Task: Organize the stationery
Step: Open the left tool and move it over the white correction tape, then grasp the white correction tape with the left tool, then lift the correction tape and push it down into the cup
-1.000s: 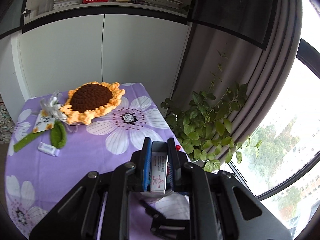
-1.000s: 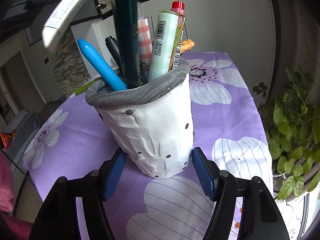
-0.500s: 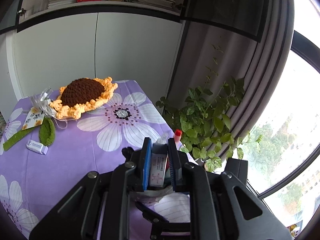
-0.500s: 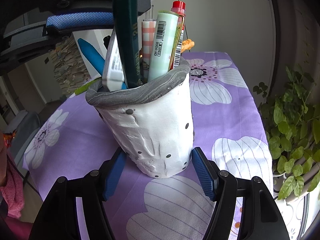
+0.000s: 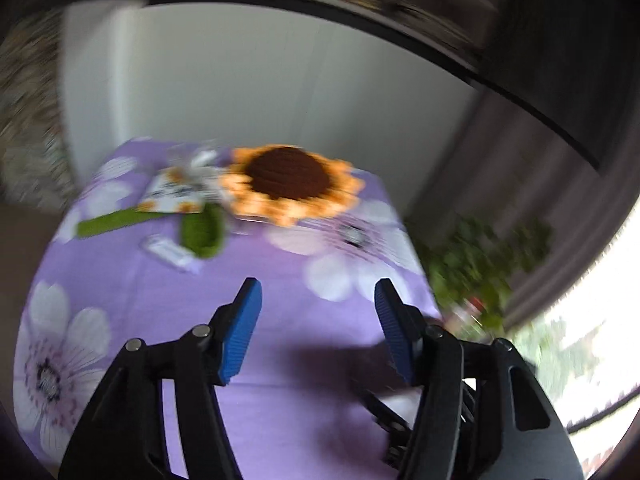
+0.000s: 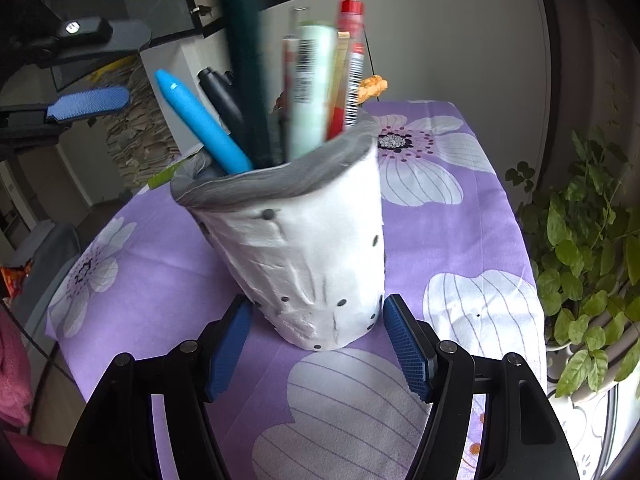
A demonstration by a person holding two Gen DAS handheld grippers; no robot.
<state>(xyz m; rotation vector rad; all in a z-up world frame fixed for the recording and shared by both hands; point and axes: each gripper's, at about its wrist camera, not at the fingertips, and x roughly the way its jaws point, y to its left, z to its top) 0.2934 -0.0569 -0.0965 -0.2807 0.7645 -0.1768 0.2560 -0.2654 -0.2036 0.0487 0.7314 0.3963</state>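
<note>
Down at the bottom of the right wrist view, my right gripper (image 6: 316, 328) sits with its blue pads on either side of the base of the white, dimpled pen cup with the grey rim (image 6: 304, 256). The fingers look snug against it, but I can't tell for sure if they're actually squeezing or just touching. The cup stands a bit tilted on the purple tablecloth with big white flowers (image 6: 448, 224), centre of the frame. Sticking out of it: a bright blue pen (image 6: 200, 124), a black marker (image 6: 222, 98), a dark green stick (blurry) (image 6: 244, 60), a pale green barcoded tube (image 6: 310, 88) and a red-capped pen (image 6: 352, 60).

My left gripper (image 5: 316, 330) is spread wide with nothing between the pads. It also shows at the far left of the right wrist view. The left view is pretty smeared, but in the upper middle there's a crocheted sunflower with a brown centre (image 5: 290, 184), and to its left a small white eraser-like thing (image 5: 170, 252) lying on the cloth. A leafy green potted plant (image 6: 584, 240) fills the right edge.
</note>
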